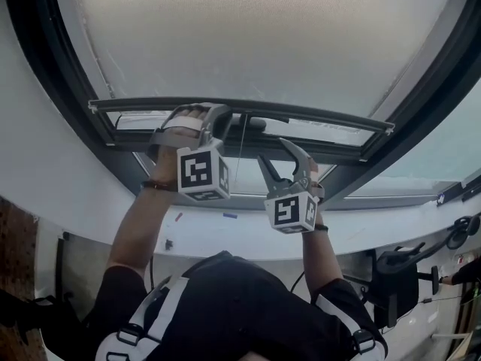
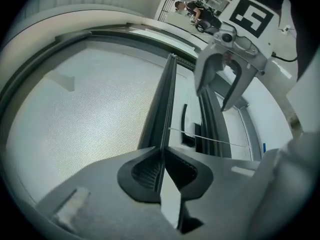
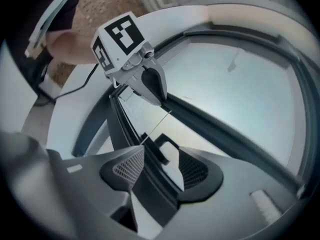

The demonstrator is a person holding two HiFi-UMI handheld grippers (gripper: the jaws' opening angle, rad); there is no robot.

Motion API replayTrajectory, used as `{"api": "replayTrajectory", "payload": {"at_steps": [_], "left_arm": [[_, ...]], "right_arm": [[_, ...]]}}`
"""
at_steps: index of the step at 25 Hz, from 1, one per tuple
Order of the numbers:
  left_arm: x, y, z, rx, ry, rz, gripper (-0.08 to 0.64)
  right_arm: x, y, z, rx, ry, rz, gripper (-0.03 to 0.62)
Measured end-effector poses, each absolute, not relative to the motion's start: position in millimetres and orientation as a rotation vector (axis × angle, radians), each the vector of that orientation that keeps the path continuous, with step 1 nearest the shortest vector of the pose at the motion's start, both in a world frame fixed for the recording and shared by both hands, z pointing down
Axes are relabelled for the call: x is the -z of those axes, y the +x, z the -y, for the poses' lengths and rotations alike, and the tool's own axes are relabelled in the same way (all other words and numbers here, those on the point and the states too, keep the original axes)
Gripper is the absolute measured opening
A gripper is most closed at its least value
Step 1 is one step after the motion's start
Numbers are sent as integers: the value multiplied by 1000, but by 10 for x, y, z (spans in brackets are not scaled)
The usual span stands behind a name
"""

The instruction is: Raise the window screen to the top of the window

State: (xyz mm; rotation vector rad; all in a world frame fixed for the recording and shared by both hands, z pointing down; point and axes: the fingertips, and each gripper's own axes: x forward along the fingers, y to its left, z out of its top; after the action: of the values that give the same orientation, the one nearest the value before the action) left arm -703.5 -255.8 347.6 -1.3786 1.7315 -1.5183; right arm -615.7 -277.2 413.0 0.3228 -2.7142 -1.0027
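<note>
Left gripper view, gripper [image 2: 162, 156] clamps screen bar [image 2: 167, 94]

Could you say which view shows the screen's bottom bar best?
The head view: the bottom bar shows end to end. The left gripper view sees it lengthwise, pinched by the left tongs; the right gripper view, a short piece between the open right tongs.

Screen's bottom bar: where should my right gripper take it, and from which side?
Best pinch the thin lower lip of the bottom bar, right of the pull cord, coming up from below with right gripper jaws astride. The bar runs level; the left gripper clamps it likewise.
</note>
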Motion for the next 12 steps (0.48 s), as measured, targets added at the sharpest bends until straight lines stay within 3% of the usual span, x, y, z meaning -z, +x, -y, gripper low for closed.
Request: {"api": "replayTrajectory", "payload": {"at_steps": [2, 5, 9, 12], "left_arm": [[-3427, -7044, 2559, 1504, -1376, -1735, 31], [-3337, -7039, 2549, 1466, -1375, -1752, 32], [-3117, -7042, 2556, 1426, -1398, -1777, 35], [-2908, -7046, 2566, 1404, -1377, -1778, 37]], "right_arm": [[-4413, -6159, 2702, 748, 255, 2800, 164], [-4916, -6183, 2695, 433, 170, 2848, 136], [-5201, -6229, 2707, 90, 114, 2848, 133], [-5348, -6315, 2644, 17, 58, 2819, 160]]}}
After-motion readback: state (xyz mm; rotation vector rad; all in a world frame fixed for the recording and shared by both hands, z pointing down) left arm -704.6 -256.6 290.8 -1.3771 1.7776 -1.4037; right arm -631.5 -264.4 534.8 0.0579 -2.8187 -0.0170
